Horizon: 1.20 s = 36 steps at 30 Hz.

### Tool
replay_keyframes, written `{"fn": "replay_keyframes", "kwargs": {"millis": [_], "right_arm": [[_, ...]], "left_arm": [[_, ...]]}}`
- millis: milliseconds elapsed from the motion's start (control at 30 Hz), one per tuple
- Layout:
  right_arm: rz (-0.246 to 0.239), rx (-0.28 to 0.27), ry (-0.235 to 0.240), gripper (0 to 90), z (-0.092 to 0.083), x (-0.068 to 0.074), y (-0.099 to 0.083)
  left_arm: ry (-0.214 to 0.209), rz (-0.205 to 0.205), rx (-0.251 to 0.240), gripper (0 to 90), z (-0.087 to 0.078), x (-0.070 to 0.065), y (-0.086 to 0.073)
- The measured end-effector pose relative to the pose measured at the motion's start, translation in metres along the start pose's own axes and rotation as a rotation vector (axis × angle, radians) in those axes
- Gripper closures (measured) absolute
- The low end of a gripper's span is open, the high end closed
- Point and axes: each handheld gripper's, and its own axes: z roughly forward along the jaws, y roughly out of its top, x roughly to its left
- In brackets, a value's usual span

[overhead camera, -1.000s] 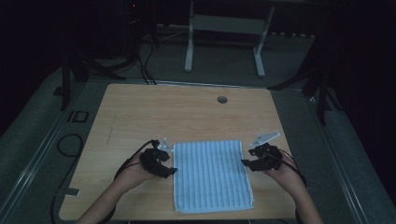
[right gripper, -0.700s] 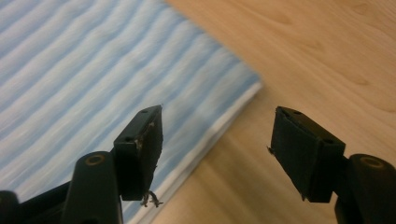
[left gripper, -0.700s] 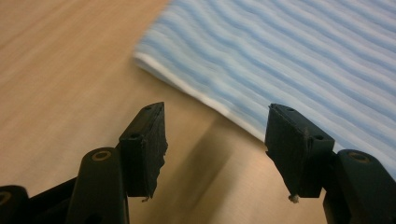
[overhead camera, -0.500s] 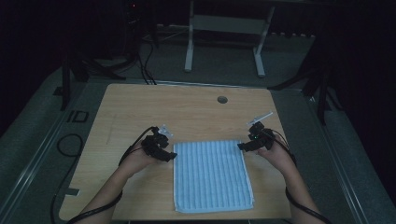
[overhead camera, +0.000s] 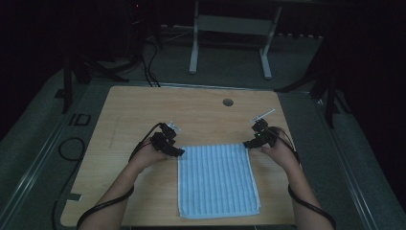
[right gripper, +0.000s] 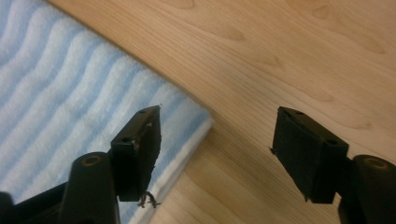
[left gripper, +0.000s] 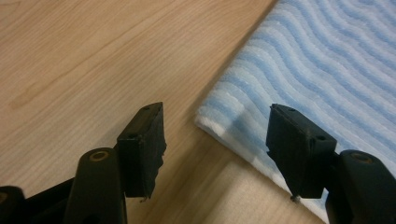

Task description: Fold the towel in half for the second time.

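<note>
A blue-and-white striped towel (overhead camera: pixel 218 179) lies flat on the wooden table (overhead camera: pixel 191 110). My left gripper (overhead camera: pixel 179 152) is at the towel's far left corner. In the left gripper view the gripper (left gripper: pixel 217 135) is open, with the towel (left gripper: pixel 327 60) corner lying between its jaws. My right gripper (overhead camera: pixel 247 143) is at the far right corner. In the right gripper view the gripper (right gripper: pixel 219 140) has just been closing a little and still stands open over the towel (right gripper: pixel 70 93) corner, its pads not pressing on it.
A round cable hole (overhead camera: pixel 228 102) sits in the tabletop beyond the towel. Bare wood lies to the left, right and far side of the towel. Cables (overhead camera: pixel 72 143) trail on the floor at left. A metal stand (overhead camera: pixel 230 43) rises behind the table.
Both hands have moved away from the person along the towel's sides, up to its two far corners. The towel itself has not moved.
</note>
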Motion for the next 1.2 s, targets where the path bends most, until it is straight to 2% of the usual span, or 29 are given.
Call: {"fn": "replay_keyframes", "kwargs": {"millis": [33,133,233,367,433,600,633,700,767,833,967,1000,1200], "right_arm": [[0.007,0.006,0.016,32.3,0.002,-0.002,0.001],[0.027,0.017,0.008,37.1,0.009,-0.004,0.006],[0.041,0.037,0.042,41.2,0.016,-0.005,0.008],[0.053,0.065,0.063,45.1,0.028,-0.004,0.011],[0.045,0.079,0.068,46.3,0.034,-0.002,0.011],[0.004,0.122,0.055,55.4,0.044,0.003,0.012],[-0.002,0.126,0.054,57.9,0.045,0.004,0.012],[-0.009,0.13,0.068,68.1,0.045,0.006,0.013],[-0.028,0.139,0.064,79.3,0.044,0.008,0.015],[-0.043,0.138,0.041,84.2,0.041,0.01,0.018],[-0.056,0.104,0.008,85.8,0.031,0.012,0.024],[-0.062,0.093,0.004,85.8,0.028,0.012,0.026],[-0.075,0.008,-0.017,85.9,0.0,0.012,0.038]], "left_arm": [[-0.005,-0.003,-0.005,38.5,0.001,0.0,0.001],[-0.018,-0.007,0.001,38.5,0.006,0.001,0.004],[-0.019,-0.014,0.004,38.9,0.009,0.005,0.005],[-0.042,-0.036,0.001,44.6,0.012,0.01,0.005],[-0.04,-0.035,0.015,45.7,0.013,0.012,0.005],[-0.07,-0.031,0.029,55.1,0.019,0.011,0.006],[-0.079,-0.033,0.026,55.3,0.021,0.01,0.006],[-0.082,-0.021,0.017,64.3,0.022,0.008,0.006],[-0.087,-0.022,-0.007,75.5,0.021,0.008,0.006],[-0.072,-0.038,-0.041,84.4,0.017,0.008,0.008],[-0.022,-0.032,-0.071,86.4,0.007,0.008,0.015],[-0.014,-0.044,-0.084,86.8,0.004,0.008,0.017],[0.034,-0.014,-0.145,86.9,-0.025,0.007,0.029]]}}
